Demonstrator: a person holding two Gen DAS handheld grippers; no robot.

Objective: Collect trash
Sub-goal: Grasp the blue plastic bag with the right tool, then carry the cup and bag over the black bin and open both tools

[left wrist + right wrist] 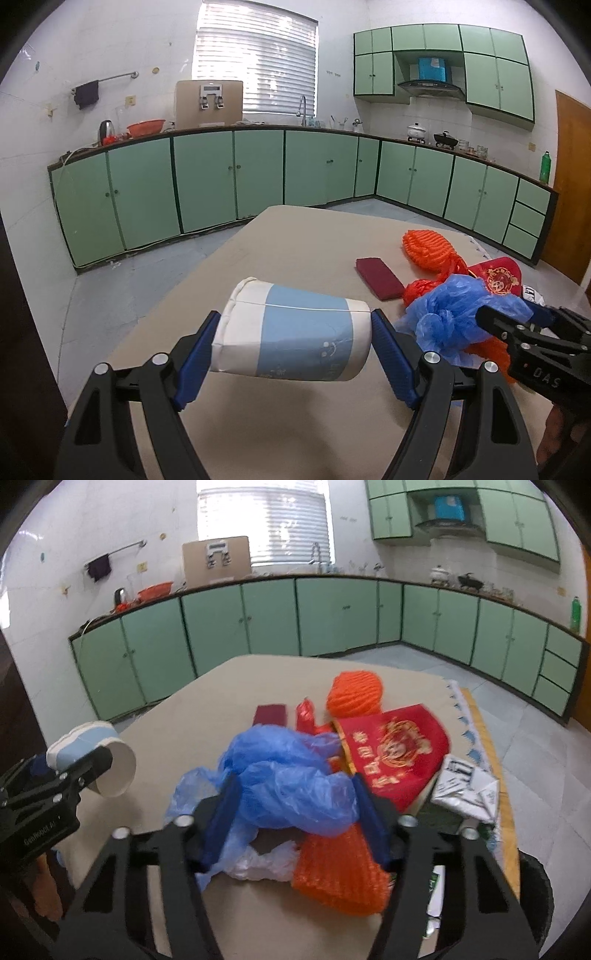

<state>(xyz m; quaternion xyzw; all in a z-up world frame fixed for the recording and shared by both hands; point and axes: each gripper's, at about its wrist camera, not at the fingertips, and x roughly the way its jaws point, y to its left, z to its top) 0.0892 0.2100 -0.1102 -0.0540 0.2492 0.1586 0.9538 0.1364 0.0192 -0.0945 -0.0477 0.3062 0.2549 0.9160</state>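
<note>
Left wrist view: a white-and-blue paper cup [291, 330] is pinched sideways between the blue pads of the left gripper [295, 354], base to the left, mouth to the right, lifted clear of the beige table [295, 240]. Pads are seen pressed on both ends of the cup. To the right, a crumpled blue plastic bag [458, 314] is seen with the right gripper [517, 325] entering from the right edge and buried in it; contact there is not resolved from this side. Behind the bag: orange foam netting [428, 247], a dark red flat pouch [378, 277], a red printed bag [498, 275]. Green cabinets [207, 181] are lined along the far walls.

Right wrist view: the blue plastic bag [284, 779] is seen bunched between the blue fingers of the right gripper [295, 808], jaws partly closed with both pads pressed into the plastic. The bag sits at near centre of the table [192, 716], on top of the trash pile. Under and near it: orange netting [340, 871] at right, a bit of clear white film [266, 864] at centre. Farther back: a second orange netting roll [354, 694], the red printed bag [391, 753], the dark red pouch [269, 712]. White printed packaging [465, 786] lies at the right table edge. At left, the cup [96, 757] is seen held in the left gripper [74, 771], mouth toward the camera, well apart from the pile.
</note>
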